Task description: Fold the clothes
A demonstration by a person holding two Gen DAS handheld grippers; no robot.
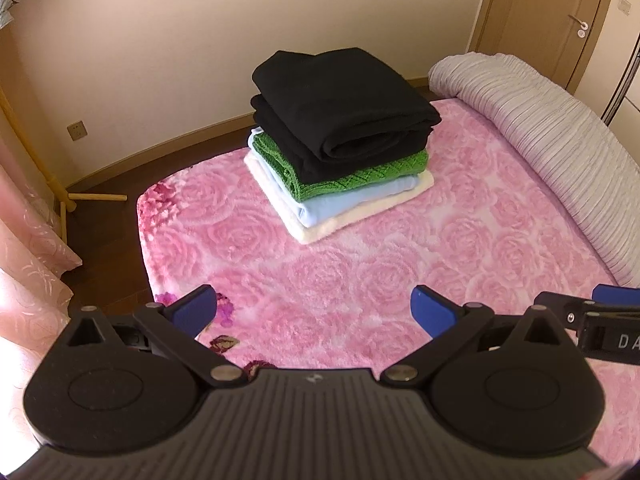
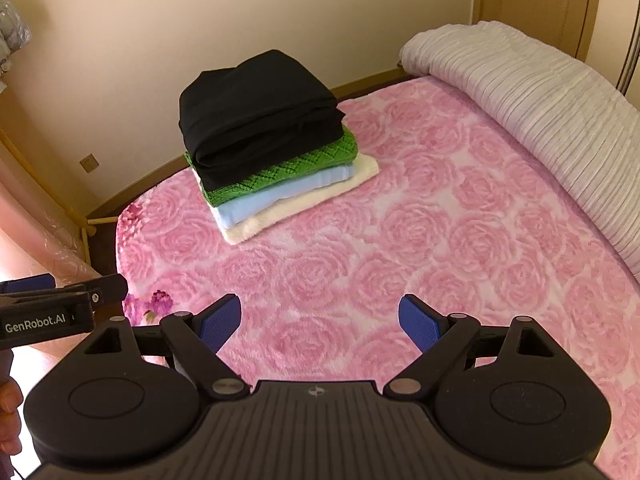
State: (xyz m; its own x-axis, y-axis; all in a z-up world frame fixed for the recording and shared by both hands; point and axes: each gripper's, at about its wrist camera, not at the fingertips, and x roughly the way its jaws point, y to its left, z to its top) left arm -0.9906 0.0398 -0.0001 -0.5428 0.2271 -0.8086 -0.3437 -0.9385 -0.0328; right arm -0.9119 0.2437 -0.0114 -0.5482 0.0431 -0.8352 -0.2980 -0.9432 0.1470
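A stack of folded clothes stands on the pink rose-patterned blanket (image 1: pixel 360 280) (image 2: pixel 440 240) near the bed's far corner. From the top it holds a black garment (image 1: pixel 344 104) (image 2: pixel 260 116), a green knit (image 1: pixel 360 174) (image 2: pixel 280 172), a light blue piece (image 1: pixel 352 200) (image 2: pixel 280 196) and a cream piece (image 1: pixel 348 216) (image 2: pixel 304 204). My left gripper (image 1: pixel 314 312) hovers open over the blanket, well short of the stack, nothing between its blue pads. My right gripper (image 2: pixel 320 320) is likewise open and empty. Each gripper's body shows at the edge of the other's view.
A rolled grey-white ribbed quilt (image 1: pixel 540 128) (image 2: pixel 540 112) lies along the right side of the bed. Beyond the bed's corner are dark floor, a cream wall and a wooden door (image 1: pixel 560 12). Pink curtains (image 1: pixel 28 248) and a wooden stand (image 1: pixel 60 184) are at the left.
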